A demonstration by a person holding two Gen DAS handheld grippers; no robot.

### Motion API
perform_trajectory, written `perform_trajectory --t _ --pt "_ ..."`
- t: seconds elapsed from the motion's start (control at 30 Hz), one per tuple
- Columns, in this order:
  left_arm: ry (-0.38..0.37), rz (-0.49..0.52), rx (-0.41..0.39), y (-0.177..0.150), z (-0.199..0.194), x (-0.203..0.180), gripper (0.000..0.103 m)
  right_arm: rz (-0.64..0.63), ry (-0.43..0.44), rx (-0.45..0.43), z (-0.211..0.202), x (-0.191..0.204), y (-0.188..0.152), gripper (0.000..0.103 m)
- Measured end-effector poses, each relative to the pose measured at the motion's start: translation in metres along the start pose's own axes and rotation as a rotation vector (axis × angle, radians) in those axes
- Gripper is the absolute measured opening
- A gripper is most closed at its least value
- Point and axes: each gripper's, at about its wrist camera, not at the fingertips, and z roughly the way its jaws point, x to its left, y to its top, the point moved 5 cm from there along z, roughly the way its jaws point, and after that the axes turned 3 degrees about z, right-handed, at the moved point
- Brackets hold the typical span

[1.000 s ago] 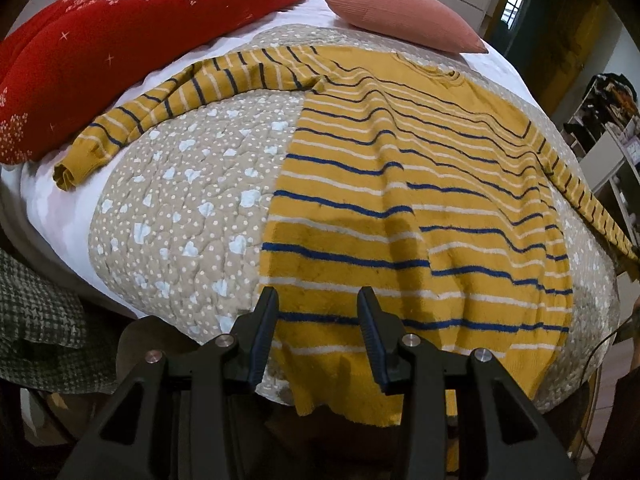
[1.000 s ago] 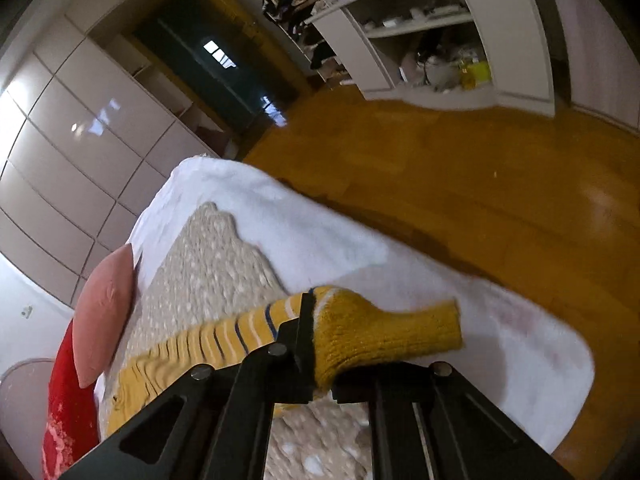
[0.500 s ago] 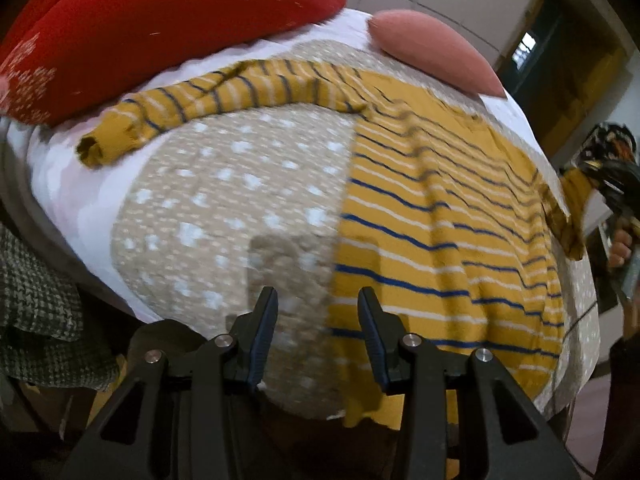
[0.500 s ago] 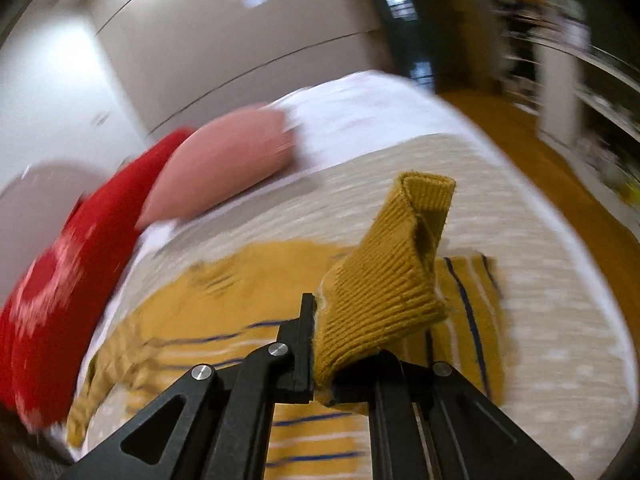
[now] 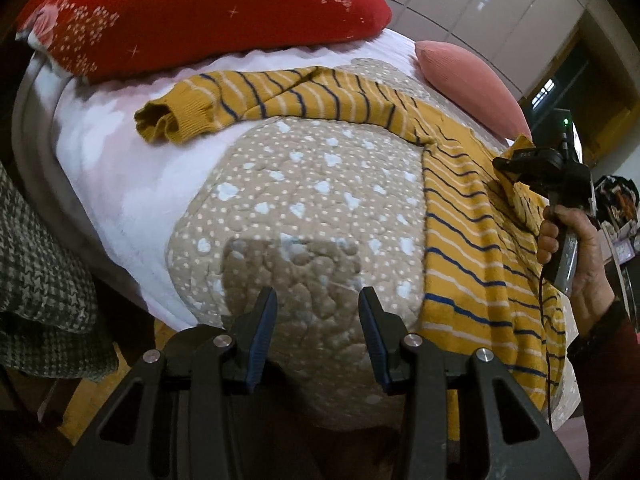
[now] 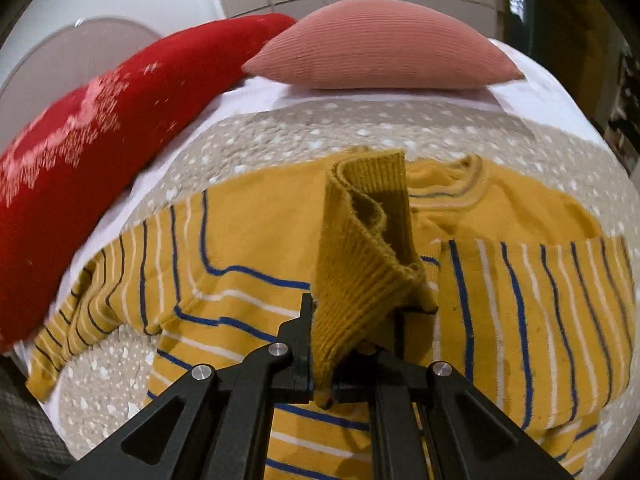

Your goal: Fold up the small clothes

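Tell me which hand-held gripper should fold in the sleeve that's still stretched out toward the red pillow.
Left. The left hand-held gripper is open and empty over the dotted beige quilt, on the side where the yellow striped sweater's free sleeve lies. The right hand-held gripper is clamped on the other sleeve's ribbed cuff.

free: quilt (image 5: 304, 184) beside sweater (image 5: 472, 248) | blocked: red pillow (image 5: 200, 12), pink pillow (image 6: 380, 44)
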Motion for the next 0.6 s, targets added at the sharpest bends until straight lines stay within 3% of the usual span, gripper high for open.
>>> perform_trajectory --t 0.13,0.3,0.37,0.47,0.53,0.6 --pt "-0.008 -0.018 0.009 -0.003 0.004 0.006 0.041 -0.13 0.004 -0.001 -0.005 0.031 -0.004 0.012" --pt "-0.004 -0.039 0.008 -0.005 0.004 0.014 0.041 -0.225 0.181 0.102 -0.006 0.066 -0.021 0.027" --pt "0.002 -0.047 -0.001 -0.004 0.001 0.019 0.041 -0.241 0.187 0.098 -0.014 0.071 -0.027 0.029" --pt "-0.001 -0.062 -0.008 -0.002 -0.002 0.024 0.041 -0.228 0.173 0.073 -0.037 0.057 -0.04 0.039" --pt "-0.006 -0.061 -0.01 0.0 -0.002 0.026 0.042 -0.205 0.144 0.051 -0.055 0.042 -0.052 0.04" --pt "-0.002 -0.049 0.002 0.003 0.0 0.025 0.042 -0.119 0.132 0.025 -0.08 0.015 -0.068 0.044"
